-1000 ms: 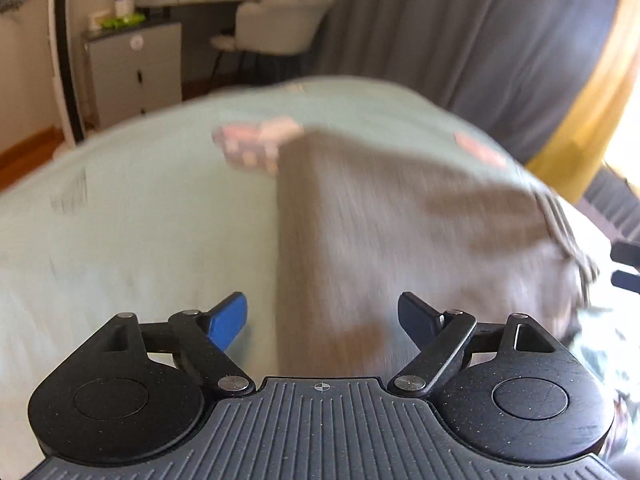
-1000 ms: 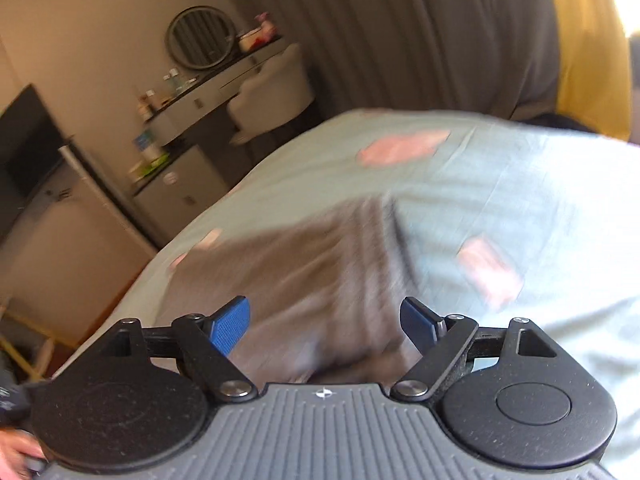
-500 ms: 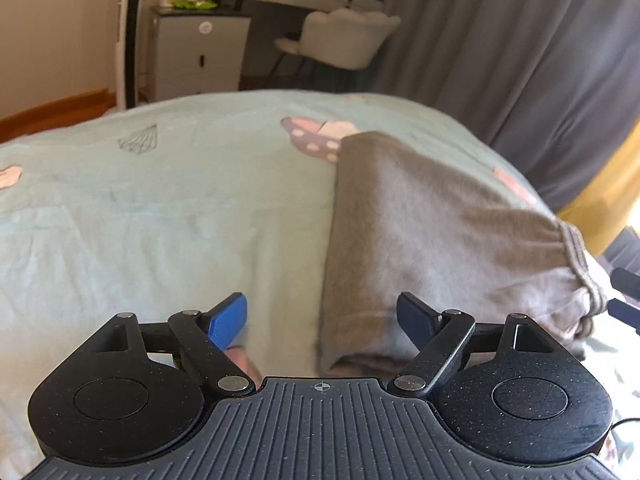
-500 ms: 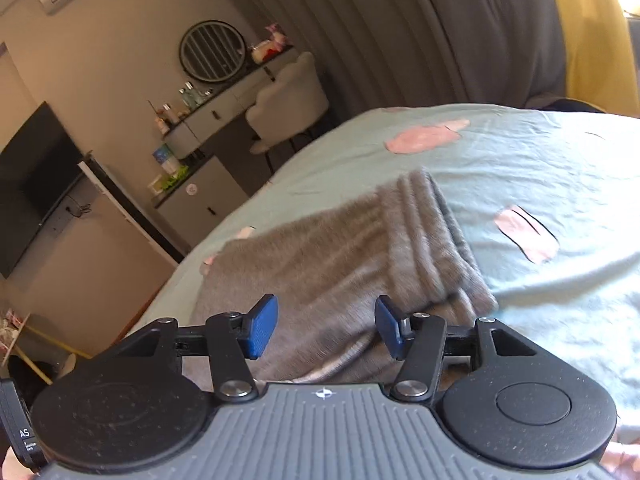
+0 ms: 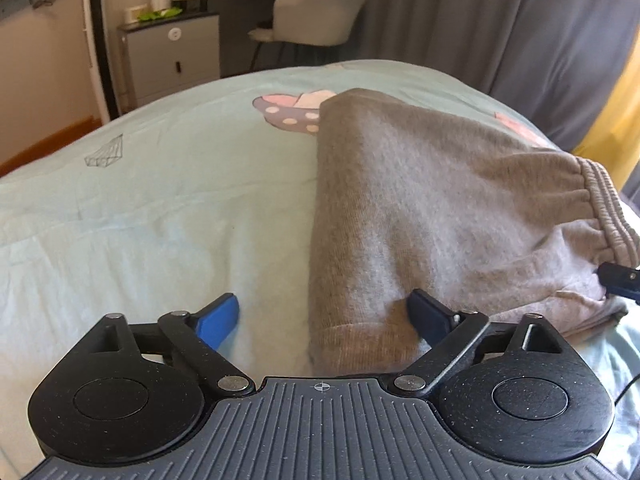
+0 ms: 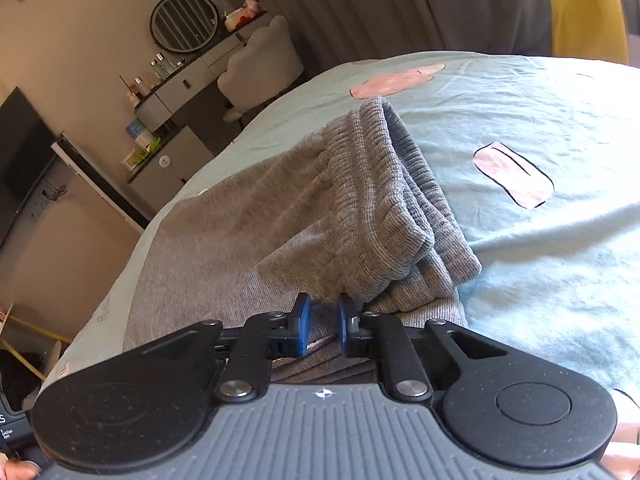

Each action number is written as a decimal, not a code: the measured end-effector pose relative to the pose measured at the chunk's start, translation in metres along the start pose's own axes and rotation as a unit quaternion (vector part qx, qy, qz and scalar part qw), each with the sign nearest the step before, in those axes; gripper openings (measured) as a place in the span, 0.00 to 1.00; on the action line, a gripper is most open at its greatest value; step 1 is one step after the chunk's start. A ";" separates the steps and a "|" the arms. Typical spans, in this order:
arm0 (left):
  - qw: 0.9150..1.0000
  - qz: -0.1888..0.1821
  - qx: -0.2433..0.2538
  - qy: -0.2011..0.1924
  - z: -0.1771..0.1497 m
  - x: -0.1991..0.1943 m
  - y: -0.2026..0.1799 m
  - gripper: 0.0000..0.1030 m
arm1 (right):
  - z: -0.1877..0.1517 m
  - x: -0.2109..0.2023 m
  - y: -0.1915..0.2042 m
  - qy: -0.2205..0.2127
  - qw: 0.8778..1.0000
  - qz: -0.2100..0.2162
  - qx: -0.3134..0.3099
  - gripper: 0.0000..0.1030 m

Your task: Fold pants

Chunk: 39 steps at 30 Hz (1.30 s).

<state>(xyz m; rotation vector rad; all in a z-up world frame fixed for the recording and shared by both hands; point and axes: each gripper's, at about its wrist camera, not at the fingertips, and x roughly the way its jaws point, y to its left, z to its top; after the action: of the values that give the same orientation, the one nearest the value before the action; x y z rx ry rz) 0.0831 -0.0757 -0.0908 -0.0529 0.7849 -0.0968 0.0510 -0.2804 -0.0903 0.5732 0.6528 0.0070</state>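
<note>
Soft, limp grey pants (image 5: 432, 200) lie folded on the bed (image 5: 160, 208) at frame centre-right, best taken by the thick edges: right tool (image 6: 322, 326) nearly closed, pinching the waistband; left tool (image 5: 326, 316) wide open astride the cuff.

Grey pants (image 5: 420, 200); pale teal bedsheet (image 5: 160, 208), pink prints; blue-tipped tongs (image 6: 323, 326).

Your left tool (image 5: 323, 317) sits low with blue fingers (image 5: 219, 319) spread wide, your right tool (image 6: 322, 325) has pads nearly together, pinching the gray pants (image 6: 280, 216) near the waistband.
</note>
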 end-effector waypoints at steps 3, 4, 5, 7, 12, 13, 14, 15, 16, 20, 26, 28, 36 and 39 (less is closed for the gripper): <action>1.000 -0.001 -0.011 0.000 -0.001 -0.003 0.002 0.95 | -0.001 0.001 0.013 0.003 0.999 -0.024 -0.034 0.13; 1.000 0.001 -0.011 -0.001 -0.004 -0.007 0.002 0.95 | -0.003 0.000 0.019 0.003 0.998 -0.032 -0.047 0.14; 1.000 0.003 -0.006 -0.003 -0.006 -0.011 0.001 0.95 | -0.005 -0.002 0.023 0.005 0.998 -0.039 -0.058 0.16; 1.000 0.007 0.006 -0.009 -0.012 -0.020 0.000 0.96 | -0.010 -0.008 0.028 0.013 0.996 -0.055 -0.072 0.34; 0.998 0.032 0.053 0.020 -0.033 -0.031 -0.013 0.97 | -0.039 -0.035 0.040 0.038 0.986 -0.091 -0.134 0.86; 0.997 0.038 0.062 0.026 -0.038 -0.033 -0.017 0.97 | -0.047 -0.040 0.044 0.042 0.983 -0.092 -0.151 0.90; 0.997 0.039 0.068 0.029 -0.043 -0.037 -0.021 0.97 | -0.057 -0.047 0.047 0.045 0.980 -0.098 -0.167 0.96; 0.997 0.036 0.070 0.029 -0.046 -0.041 -0.023 0.97 | -0.066 -0.055 0.051 0.043 0.977 -0.104 -0.182 0.96; 0.997 0.031 0.067 0.026 -0.049 -0.047 -0.026 0.97 | -0.075 -0.063 0.055 0.038 0.974 -0.109 -0.194 0.96; 0.998 0.017 0.054 0.014 -0.062 -0.068 -0.028 0.97 | -0.090 -0.084 0.065 0.024 0.973 -0.111 -0.199 0.96; 0.999 0.024 0.044 -0.015 -0.069 -0.097 -0.033 0.98 | -0.103 -0.101 0.085 -0.023 0.961 -0.147 -0.235 0.96; 0.998 0.032 0.055 -0.019 -0.071 -0.101 -0.036 0.98 | -0.103 -0.097 0.090 -0.017 0.957 -0.152 -0.246 0.96; 0.997 0.013 0.073 -0.027 -0.075 -0.105 -0.042 0.98 | -0.110 -0.096 0.092 -0.038 0.957 -0.157 -0.242 0.96; 0.998 0.009 0.060 -0.025 -0.074 -0.104 -0.038 0.98 | -0.109 -0.096 0.089 -0.043 0.960 -0.157 -0.230 0.96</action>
<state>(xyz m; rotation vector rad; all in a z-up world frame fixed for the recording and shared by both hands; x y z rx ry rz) -0.0449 -0.1030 -0.0671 0.0649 0.7279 -0.1254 -0.0739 -0.1680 -0.0607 0.0174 0.6252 -0.1590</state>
